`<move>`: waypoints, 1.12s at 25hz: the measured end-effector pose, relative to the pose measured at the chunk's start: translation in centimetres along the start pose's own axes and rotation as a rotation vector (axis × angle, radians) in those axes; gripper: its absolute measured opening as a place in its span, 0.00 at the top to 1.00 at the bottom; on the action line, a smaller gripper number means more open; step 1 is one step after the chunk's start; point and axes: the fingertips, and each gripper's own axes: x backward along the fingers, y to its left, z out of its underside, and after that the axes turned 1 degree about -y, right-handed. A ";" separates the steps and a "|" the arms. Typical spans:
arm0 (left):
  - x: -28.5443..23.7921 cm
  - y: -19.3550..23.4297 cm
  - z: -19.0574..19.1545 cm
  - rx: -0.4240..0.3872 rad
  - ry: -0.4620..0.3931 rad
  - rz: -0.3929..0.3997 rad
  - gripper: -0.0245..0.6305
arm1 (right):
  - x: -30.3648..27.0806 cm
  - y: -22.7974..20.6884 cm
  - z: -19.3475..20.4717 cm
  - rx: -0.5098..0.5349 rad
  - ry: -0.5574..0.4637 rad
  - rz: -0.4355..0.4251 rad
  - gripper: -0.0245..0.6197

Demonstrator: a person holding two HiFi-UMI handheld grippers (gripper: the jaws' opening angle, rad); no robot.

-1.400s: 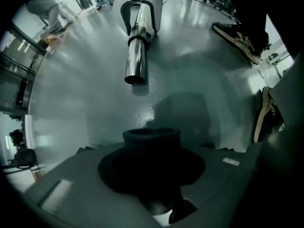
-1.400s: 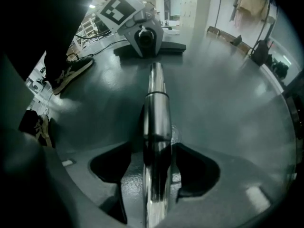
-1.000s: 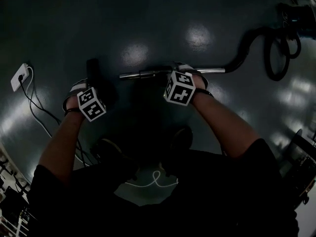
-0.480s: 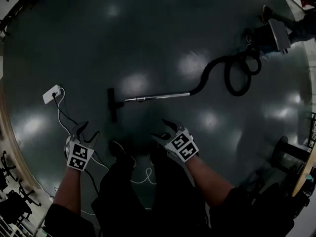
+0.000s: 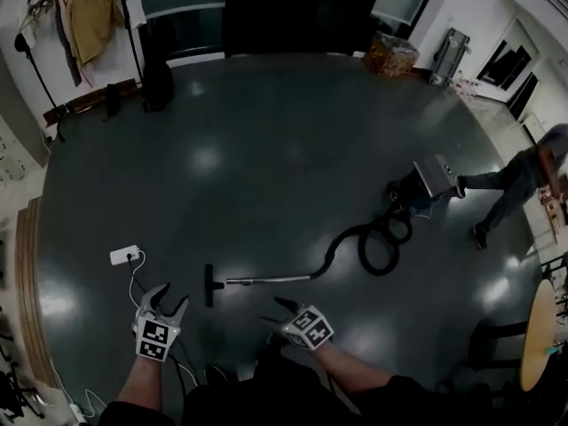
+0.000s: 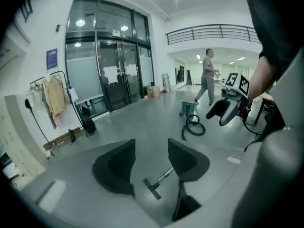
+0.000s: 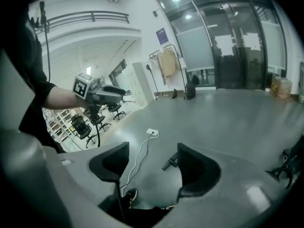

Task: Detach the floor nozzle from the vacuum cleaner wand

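Note:
The vacuum lies on the dark floor. Its black floor nozzle sits at the left end of the silver wand, and in the left gripper view the nozzle looks joined to the wand. A black hose runs to the vacuum body. My left gripper hangs high over the floor, below-left of the nozzle. It is open with nothing between its jaws, which have just been closing. My right gripper is open and empty, below the wand.
A white power strip with its cord lies left of the nozzle. A person walks at the right, near the vacuum body. A coat rack and glass doors stand at the back, a round table at the right edge.
Both grippers have come up and away from the nozzle and wand, which they were right at a second ago. The view has risen with them and shows the whole room.

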 end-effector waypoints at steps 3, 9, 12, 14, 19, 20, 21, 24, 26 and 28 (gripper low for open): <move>2.9 -1.7 -1.1 -0.020 -0.081 0.045 0.62 | 2.1 3.0 -2.1 -0.022 -0.076 0.062 0.48; 10.1 -6.5 -5.8 0.005 -0.315 0.180 0.70 | 5.9 11.7 -7.7 -0.118 -0.311 0.054 0.48; 14.0 -10.4 -8.3 0.015 -0.416 0.260 0.75 | 8.5 15.8 -10.2 -0.099 -0.415 0.006 0.51; 16.4 -12.5 -10.2 0.011 -0.469 0.284 0.78 | 10.3 17.8 -11.6 -0.066 -0.473 -0.031 0.54; 20.6 -16.5 -14.6 0.038 -0.565 0.269 0.86 | 15.4 21.1 -13.0 0.037 -0.559 -0.135 0.67; 21.2 -17.2 -15.5 0.042 -0.577 0.260 0.87 | 16.5 21.4 -13.0 0.054 -0.574 -0.152 0.69; 21.6 -17.9 -16.1 0.047 -0.586 0.250 0.89 | 17.7 21.7 -13.0 0.071 -0.591 -0.167 0.73; 22.1 -20.0 -17.4 0.047 -0.593 0.227 0.93 | 20.6 22.0 -12.8 0.101 -0.649 -0.202 0.86; 22.5 -21.5 -18.0 0.032 -0.598 0.214 0.96 | 22.0 22.1 -12.3 0.113 -0.677 -0.217 0.94; 23.0 -22.2 -18.3 0.049 -0.614 0.191 0.96 | 22.5 22.3 -11.8 0.139 -0.683 -0.231 0.96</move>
